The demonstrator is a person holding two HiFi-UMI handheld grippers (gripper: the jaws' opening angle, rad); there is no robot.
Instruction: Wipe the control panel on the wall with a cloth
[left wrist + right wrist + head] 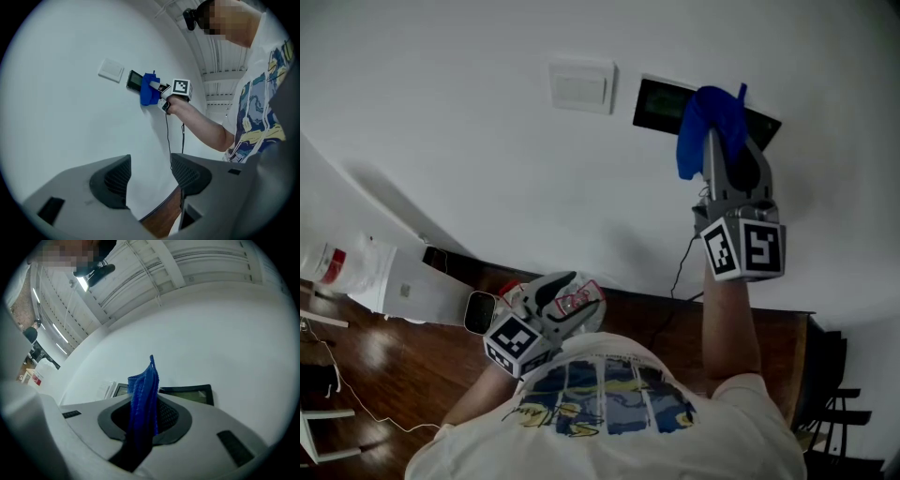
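The black control panel [661, 105] is set in the white wall, right of a white switch plate [580, 89]. My right gripper [724, 150] is raised to it, shut on a blue cloth [705, 127] that covers the panel's middle. In the right gripper view the blue cloth [144, 401] stands up between the jaws, with the panel [190, 393] just behind. The left gripper view shows the cloth [150, 89] against the panel [135, 80]. My left gripper [567, 286] hangs low near my chest, open and empty, its jaws [150, 176] apart.
A black cable [680, 267] runs down the wall below the panel. A dark wooden floor [412, 356] lies below, with white items [356, 267] at the left and a dark chair [834, 394] at the right.
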